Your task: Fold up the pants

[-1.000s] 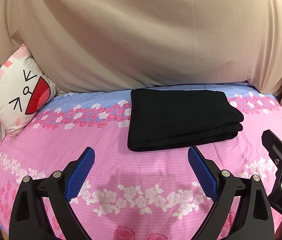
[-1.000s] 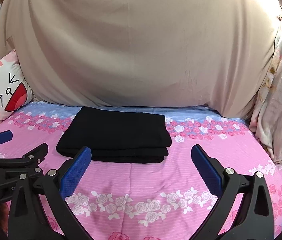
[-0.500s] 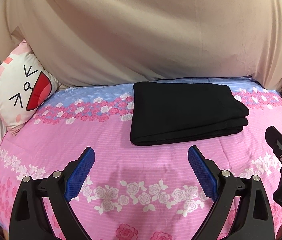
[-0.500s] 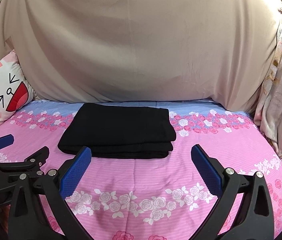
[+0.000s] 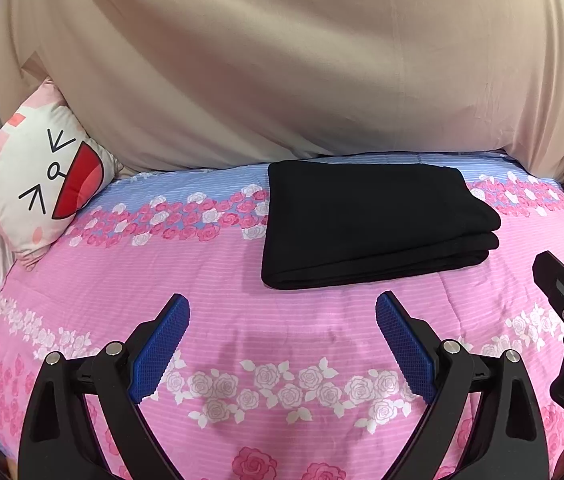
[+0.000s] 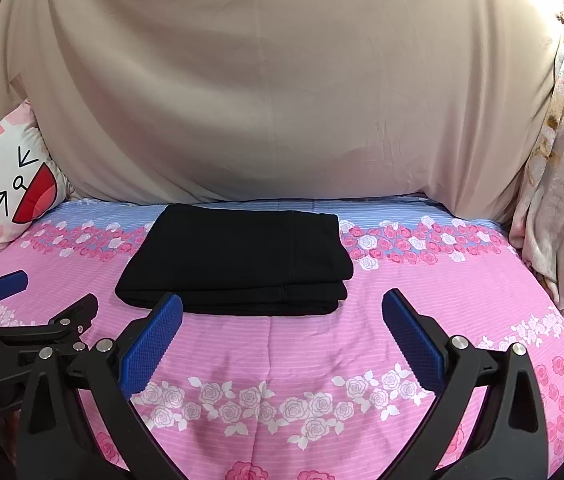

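Note:
Black pants [image 5: 370, 220] [image 6: 241, 258] lie folded into a flat rectangular stack on the pink floral bedspread [image 5: 241, 304] [image 6: 422, 288], near its far edge. My left gripper [image 5: 282, 316] hovers open over the spread, short of the stack's near left corner, with nothing between its blue pads [image 5: 161, 344]. My right gripper [image 6: 282, 316] is open too and holds nothing; its left pad [image 6: 153, 344] overlaps the stack's near edge in the right wrist view. The other gripper's body shows at the side of each view.
A beige sheet [image 5: 282, 60] [image 6: 282, 80] hangs behind the bed. A white cartoon-face pillow [image 5: 37, 184] [image 6: 9, 192] leans at the far left. A pale floral cloth [image 6: 562, 168] hangs at the right edge.
Both grippers have drawn back and tilted slightly; the folded pants sit a little lower in both views. The pants themselves have not moved.

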Demonstrator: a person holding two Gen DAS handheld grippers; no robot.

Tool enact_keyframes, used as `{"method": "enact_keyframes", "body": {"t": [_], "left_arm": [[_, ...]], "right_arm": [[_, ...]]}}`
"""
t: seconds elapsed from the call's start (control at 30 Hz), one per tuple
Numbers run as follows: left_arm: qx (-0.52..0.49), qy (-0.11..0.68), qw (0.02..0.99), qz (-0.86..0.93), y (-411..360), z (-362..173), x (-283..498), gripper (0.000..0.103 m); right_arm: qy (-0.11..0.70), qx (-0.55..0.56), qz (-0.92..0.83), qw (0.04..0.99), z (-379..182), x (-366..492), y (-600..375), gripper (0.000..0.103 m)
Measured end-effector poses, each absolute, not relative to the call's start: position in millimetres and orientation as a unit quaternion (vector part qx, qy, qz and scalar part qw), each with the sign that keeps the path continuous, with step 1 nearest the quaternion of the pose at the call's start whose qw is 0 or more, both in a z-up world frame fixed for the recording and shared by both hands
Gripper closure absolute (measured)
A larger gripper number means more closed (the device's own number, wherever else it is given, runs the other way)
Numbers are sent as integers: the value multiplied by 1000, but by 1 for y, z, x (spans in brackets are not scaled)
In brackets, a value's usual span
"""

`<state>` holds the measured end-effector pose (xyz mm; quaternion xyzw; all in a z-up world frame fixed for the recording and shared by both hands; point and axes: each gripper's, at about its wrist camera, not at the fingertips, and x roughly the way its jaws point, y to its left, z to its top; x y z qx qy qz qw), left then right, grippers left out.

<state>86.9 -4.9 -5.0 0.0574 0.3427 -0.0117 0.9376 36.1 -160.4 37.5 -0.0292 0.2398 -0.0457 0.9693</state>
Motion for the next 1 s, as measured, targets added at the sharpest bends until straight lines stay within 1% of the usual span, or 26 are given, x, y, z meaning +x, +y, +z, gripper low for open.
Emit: {"method": "enact_keyframes", "body": {"t": [0.3,0.43,0.5,0.6,0.63,0.8,1.0], "left_arm": [[70,339,938,2,-7,-6,85,11],[58,346,936,-10,-5,-6,87,11],[56,335,940,-11,-5,-5,86,11],[52,287,956,9,-5,-3,76,10],[49,283,958,5,-5,-3,76,10],[47,305,951,-32,-9,-2,80,10],[60,307,949,-29,-14,-3,79,11]], "right_arm": [[241,-28,-44,969,37,37,-161,5],[241,-29,-44,969,37,37,-161,5],[241,-28,-45,969,37,37,-161,5],[242,-26,-44,969,36,37,-161,5],[242,-26,-46,969,36,36,-161,5],[242,-25,-48,969,35,36,-161,5],[243,-24,-51,968,34,34,-159,5]]}}
